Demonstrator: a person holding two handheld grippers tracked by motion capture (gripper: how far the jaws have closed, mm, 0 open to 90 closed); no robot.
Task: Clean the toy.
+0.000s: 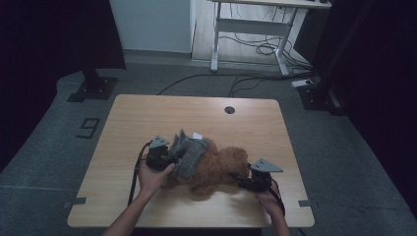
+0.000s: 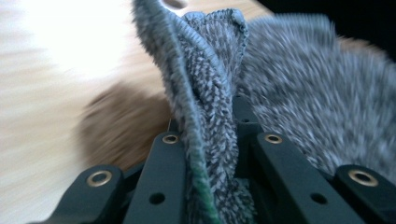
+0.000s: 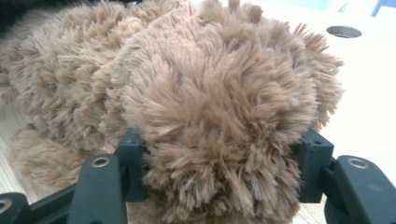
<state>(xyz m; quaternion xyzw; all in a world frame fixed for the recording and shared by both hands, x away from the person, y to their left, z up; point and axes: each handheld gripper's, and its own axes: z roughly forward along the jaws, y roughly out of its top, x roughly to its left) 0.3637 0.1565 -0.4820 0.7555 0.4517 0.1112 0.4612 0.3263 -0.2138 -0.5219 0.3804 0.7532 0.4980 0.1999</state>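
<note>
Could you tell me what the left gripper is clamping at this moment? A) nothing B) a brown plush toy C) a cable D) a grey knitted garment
D: in the left gripper view the left gripper is shut on a fold of the grey knitted garment.

Left gripper (image 2: 212, 154) jaws clamped on grey knit cloth (image 2: 210, 93); brown plush (image 2: 123, 126) behind, on table (image 2: 42, 93).

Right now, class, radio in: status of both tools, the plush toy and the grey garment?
Left tool shut on grey knit garment. Right tool clamped on brown plush toy. Garment draped over toy on table. Nothing in the way.
</note>
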